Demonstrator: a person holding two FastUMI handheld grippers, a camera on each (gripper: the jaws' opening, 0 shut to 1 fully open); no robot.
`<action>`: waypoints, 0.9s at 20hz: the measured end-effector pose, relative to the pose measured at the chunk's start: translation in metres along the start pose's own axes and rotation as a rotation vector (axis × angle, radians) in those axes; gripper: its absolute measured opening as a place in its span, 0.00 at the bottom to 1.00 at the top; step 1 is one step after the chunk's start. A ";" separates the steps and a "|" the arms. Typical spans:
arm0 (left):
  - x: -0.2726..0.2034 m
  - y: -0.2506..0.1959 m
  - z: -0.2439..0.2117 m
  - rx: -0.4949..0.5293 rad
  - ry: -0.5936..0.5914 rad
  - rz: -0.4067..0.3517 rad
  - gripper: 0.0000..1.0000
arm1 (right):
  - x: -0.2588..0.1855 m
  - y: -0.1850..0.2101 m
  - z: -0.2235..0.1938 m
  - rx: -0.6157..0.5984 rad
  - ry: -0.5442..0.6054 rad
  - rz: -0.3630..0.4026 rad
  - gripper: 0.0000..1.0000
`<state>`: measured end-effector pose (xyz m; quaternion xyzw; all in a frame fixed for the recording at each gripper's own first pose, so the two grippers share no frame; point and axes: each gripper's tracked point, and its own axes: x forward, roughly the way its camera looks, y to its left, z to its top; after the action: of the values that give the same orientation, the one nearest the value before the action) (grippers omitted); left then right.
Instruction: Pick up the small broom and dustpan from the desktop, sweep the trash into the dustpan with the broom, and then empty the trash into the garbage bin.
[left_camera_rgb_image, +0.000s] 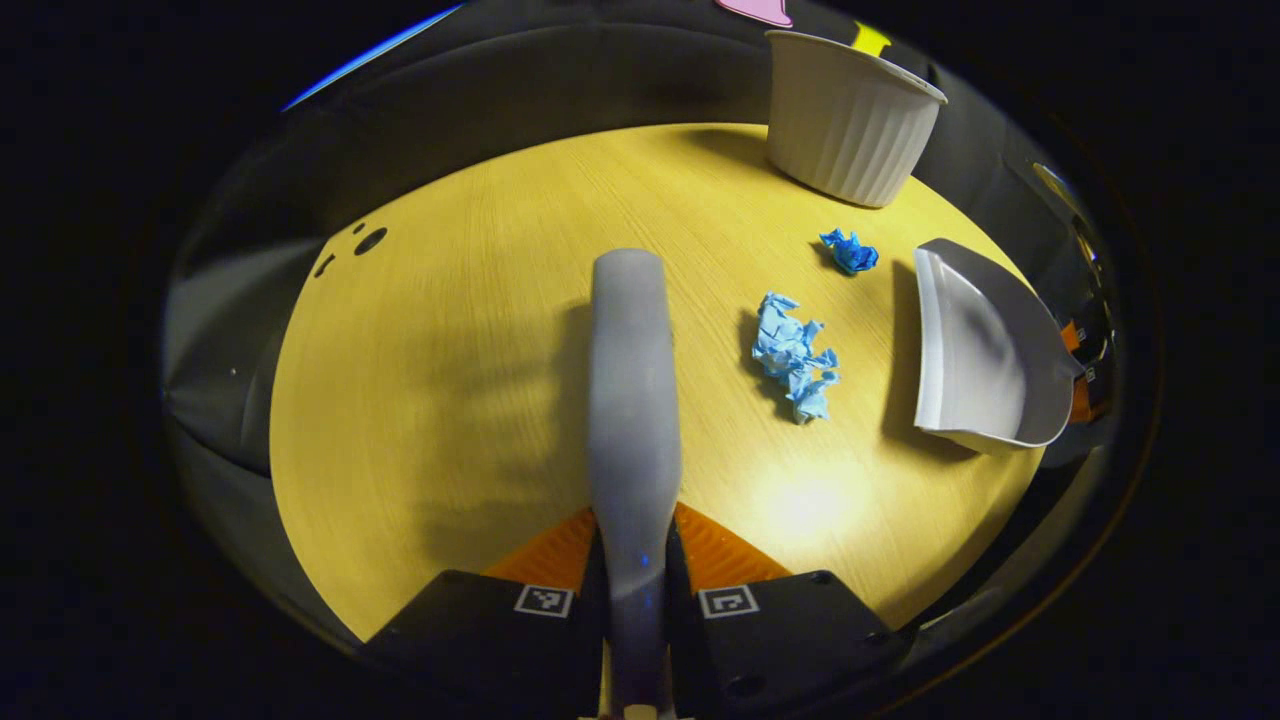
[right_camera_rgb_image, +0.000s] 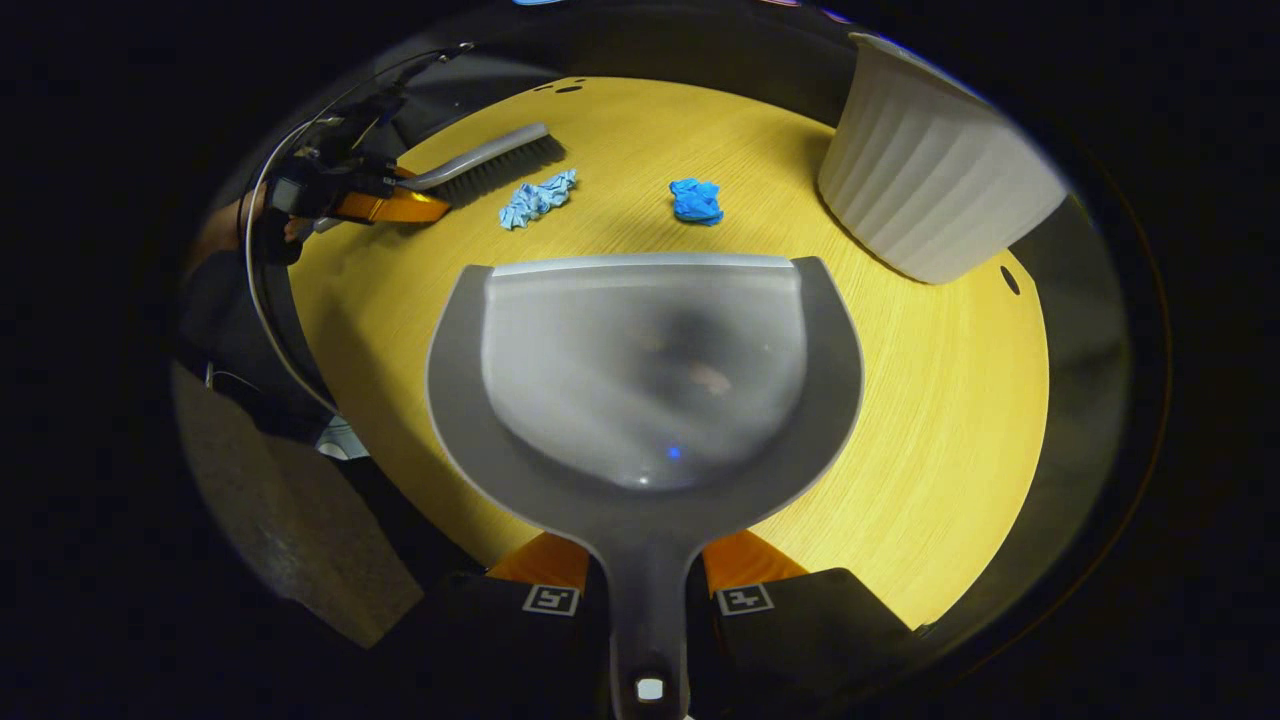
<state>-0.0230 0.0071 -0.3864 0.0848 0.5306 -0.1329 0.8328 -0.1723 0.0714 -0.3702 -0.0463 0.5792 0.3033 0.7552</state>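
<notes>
My left gripper (left_camera_rgb_image: 632, 530) is shut on the grey broom (left_camera_rgb_image: 632, 400), whose back runs straight ahead over the table. The right gripper view shows the same broom (right_camera_rgb_image: 490, 160) with its dark bristles down beside the light blue crumpled paper (right_camera_rgb_image: 537, 198). My right gripper (right_camera_rgb_image: 645, 560) is shut on the handle of the grey dustpan (right_camera_rgb_image: 645, 370), whose front lip faces both scraps. The dark blue scrap (right_camera_rgb_image: 697, 200) lies just beyond that lip. In the left gripper view the light blue paper (left_camera_rgb_image: 795, 355) lies between the broom and the dustpan (left_camera_rgb_image: 985, 350).
A white ribbed bin (left_camera_rgb_image: 850, 120) stands at the far edge of the round yellow wooden table (left_camera_rgb_image: 420, 400), close to the dark blue scrap (left_camera_rgb_image: 850, 250). In the right gripper view the bin (right_camera_rgb_image: 935, 170) is ahead on the right. Small holes (left_camera_rgb_image: 368, 240) mark the tabletop.
</notes>
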 end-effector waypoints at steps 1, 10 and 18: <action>-0.001 0.002 0.002 0.010 0.004 0.012 0.31 | -0.002 0.000 -0.001 -0.013 0.018 0.005 0.35; 0.013 -0.021 0.035 0.045 -0.003 -0.023 0.31 | 0.006 -0.020 0.008 -0.119 0.087 -0.008 0.35; 0.023 -0.095 0.076 0.127 -0.027 -0.173 0.28 | 0.016 -0.022 0.017 -0.159 0.059 0.017 0.35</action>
<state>0.0222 -0.1072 -0.3749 0.0898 0.5152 -0.2387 0.8183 -0.1450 0.0674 -0.3852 -0.1100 0.5757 0.3530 0.7292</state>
